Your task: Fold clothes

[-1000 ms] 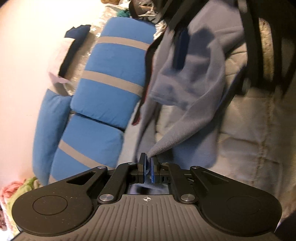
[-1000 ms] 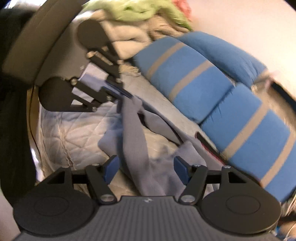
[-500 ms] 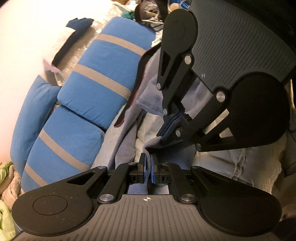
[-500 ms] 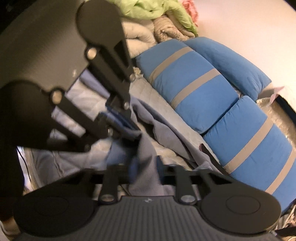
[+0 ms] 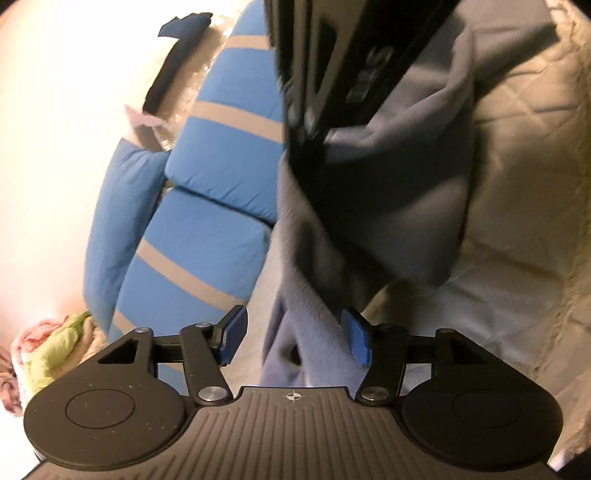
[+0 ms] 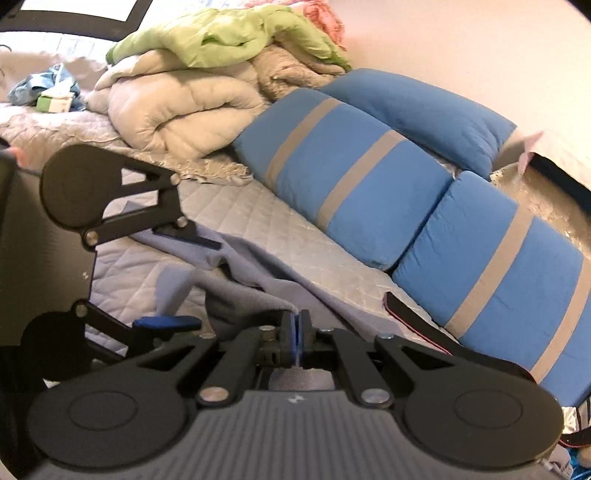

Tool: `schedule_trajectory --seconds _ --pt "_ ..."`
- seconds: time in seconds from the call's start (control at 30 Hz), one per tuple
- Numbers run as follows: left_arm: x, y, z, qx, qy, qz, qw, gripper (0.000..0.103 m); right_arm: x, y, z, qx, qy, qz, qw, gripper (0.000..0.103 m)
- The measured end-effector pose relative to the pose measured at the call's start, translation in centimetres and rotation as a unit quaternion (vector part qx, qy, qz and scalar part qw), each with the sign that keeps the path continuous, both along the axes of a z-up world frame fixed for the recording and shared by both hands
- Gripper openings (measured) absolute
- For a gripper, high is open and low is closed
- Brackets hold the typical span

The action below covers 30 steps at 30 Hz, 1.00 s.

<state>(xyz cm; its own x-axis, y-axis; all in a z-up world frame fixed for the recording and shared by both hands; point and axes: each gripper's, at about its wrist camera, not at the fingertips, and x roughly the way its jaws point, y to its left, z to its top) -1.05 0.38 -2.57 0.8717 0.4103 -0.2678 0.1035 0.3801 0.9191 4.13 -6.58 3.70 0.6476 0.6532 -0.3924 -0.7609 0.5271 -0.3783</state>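
A grey-blue fleece garment [image 5: 388,184] hangs over the quilted bedspread [image 5: 517,192]. My left gripper [image 5: 294,338] has its jaws apart and opening. A fold of the fleece droops between the blue pads [image 5: 232,334] without being pinched. In the right wrist view my right gripper [image 6: 297,341] is shut on an edge of the fleece garment [image 6: 240,295]. The left gripper [image 6: 177,278] shows there at the left, jaws apart around the cloth. The right tool's blurred black body [image 5: 332,74] fills the top of the left wrist view.
Blue pillows with grey stripes [image 6: 351,192] line the wall side of the bed. A rolled beige duvet [image 6: 177,107] with a green cloth [image 6: 229,33] on it lies at the far end. A black strap with a red edge [image 6: 424,325] lies by the pillows.
The right gripper closed on the fleece right beside the left jaws, then rose with it. The left gripper, shut on that edge before, has opened and let it go.
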Motion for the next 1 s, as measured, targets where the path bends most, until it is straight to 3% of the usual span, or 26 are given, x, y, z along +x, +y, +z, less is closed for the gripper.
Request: schedule_trajectory --seconds 0.23,0.5,0.53,0.6,0.63,0.67,0.83,0.93,1.0 --pt "-0.6 0.4 1.0 0.009 -0.024 0.011 0.9996 0.055 0.3 -0.7 -0.3 0.0 0.013 -0.013 1.0 0.002" --pt "-0.4 0.8 1.4 -0.006 -0.012 0.02 0.9997 0.05 0.6 -1.3 -0.6 0.001 0.028 -0.022 0.999 0.003" --pt "-0.3 0.9 1.4 -0.01 -0.01 0.025 0.9996 0.046 0.7 -1.3 -0.6 0.001 0.029 -0.023 0.999 0.003" --pt "-0.2 1.1 1.5 -0.02 -0.003 0.032 0.9993 0.026 0.8 -1.4 -0.6 0.002 0.031 -0.026 0.999 0.003" --pt "-0.2 1.2 1.6 -0.024 0.0 0.037 0.9991 0.008 0.9 -1.4 -0.6 0.003 0.033 -0.026 0.999 0.003" --pt "-0.1 1.3 1.7 -0.027 0.005 0.04 0.9988 0.003 0.9 -1.5 -0.6 0.005 0.035 -0.025 0.999 0.003" --pt "-0.3 2.2 3.0 -0.036 0.01 0.045 0.9983 0.003 0.6 -1.4 -0.5 0.01 0.047 -0.006 0.999 0.003" --pt "-0.6 3.3 3.9 -0.024 0.003 0.04 0.9989 0.003 -0.2 -1.3 -0.4 0.016 0.071 0.033 0.997 0.003" --pt "-1.2 4.3 4.4 -0.015 0.01 0.033 0.9993 0.003 -1.0 -1.2 -0.3 0.013 0.079 0.063 0.995 0.012"
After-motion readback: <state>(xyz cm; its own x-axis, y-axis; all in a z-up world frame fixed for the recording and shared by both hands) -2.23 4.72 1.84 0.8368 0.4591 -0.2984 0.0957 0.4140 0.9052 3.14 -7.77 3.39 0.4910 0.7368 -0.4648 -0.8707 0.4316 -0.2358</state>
